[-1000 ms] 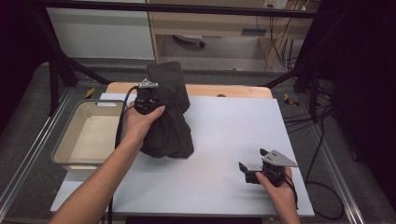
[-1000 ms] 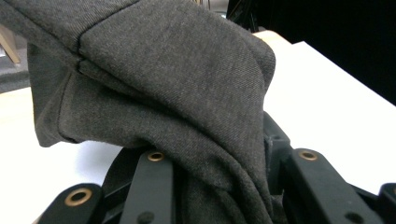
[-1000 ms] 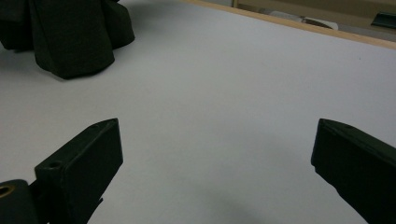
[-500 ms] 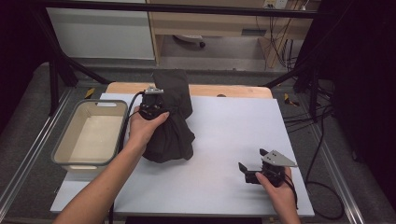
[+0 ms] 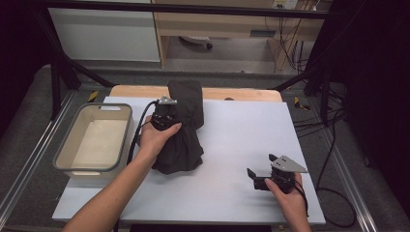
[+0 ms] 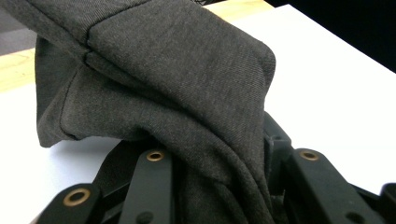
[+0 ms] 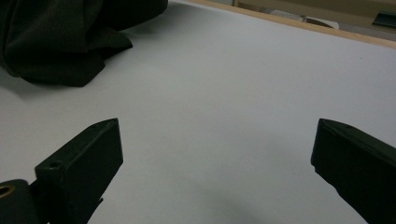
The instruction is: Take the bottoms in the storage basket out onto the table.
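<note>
I have my left gripper (image 5: 164,117) clamped on a fold of the dark grey twill cloth (image 5: 183,133), which drapes over its jaws and lies bunched near the far edge of the white table top (image 5: 232,145), left of centre. My right gripper (image 5: 265,178) rests near the front right corner, jaws wide apart on nothing, well apart from that cloth. I count one cloth and one clear plastic bin (image 5: 93,139) at the left edge; nothing lies between the two grippers.

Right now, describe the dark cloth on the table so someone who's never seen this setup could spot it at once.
Start at the white table. Near its far left part, just right of the pale bin, lies the dark grey cloth, bunched up and clamped in the left gripper. It is the one soft, crumpled thing among hard items.
</note>
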### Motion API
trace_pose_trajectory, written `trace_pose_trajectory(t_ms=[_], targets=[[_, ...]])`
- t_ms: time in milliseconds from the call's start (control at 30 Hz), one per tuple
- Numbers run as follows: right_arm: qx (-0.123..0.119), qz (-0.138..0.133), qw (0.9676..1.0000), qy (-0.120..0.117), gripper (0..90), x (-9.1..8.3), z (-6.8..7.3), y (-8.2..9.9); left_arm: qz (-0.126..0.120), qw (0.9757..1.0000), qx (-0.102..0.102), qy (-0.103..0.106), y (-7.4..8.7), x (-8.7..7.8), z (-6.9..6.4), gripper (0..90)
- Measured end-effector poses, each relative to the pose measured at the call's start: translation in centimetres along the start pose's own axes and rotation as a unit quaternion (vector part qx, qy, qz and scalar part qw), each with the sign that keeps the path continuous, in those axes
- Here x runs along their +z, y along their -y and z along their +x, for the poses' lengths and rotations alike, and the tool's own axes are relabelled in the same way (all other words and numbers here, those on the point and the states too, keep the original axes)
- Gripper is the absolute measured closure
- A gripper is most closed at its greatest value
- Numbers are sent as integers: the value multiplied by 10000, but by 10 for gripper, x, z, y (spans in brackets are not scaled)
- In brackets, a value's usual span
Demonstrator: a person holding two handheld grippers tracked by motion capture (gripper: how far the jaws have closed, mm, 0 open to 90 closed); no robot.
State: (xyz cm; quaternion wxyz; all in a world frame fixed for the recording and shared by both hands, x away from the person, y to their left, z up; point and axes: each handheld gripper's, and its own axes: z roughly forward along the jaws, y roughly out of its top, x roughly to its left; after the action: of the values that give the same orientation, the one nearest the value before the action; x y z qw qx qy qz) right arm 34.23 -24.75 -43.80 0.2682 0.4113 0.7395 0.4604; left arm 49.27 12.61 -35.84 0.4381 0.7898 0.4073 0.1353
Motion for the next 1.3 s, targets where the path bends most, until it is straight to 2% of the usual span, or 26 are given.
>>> trace_pose_trajectory(t_ms=[633,1067,1300], targets=[[-29,18,10000,-16,27,1,1,0,182,9997,55,137,13,11,-13,634],[-114,77,9999,3,27,3,1,0,99,9997,-21,222,22,9,-18,627],[-126,88,9999,16,27,2,0,0,130,9996,92,216,24,9,-25,623]])
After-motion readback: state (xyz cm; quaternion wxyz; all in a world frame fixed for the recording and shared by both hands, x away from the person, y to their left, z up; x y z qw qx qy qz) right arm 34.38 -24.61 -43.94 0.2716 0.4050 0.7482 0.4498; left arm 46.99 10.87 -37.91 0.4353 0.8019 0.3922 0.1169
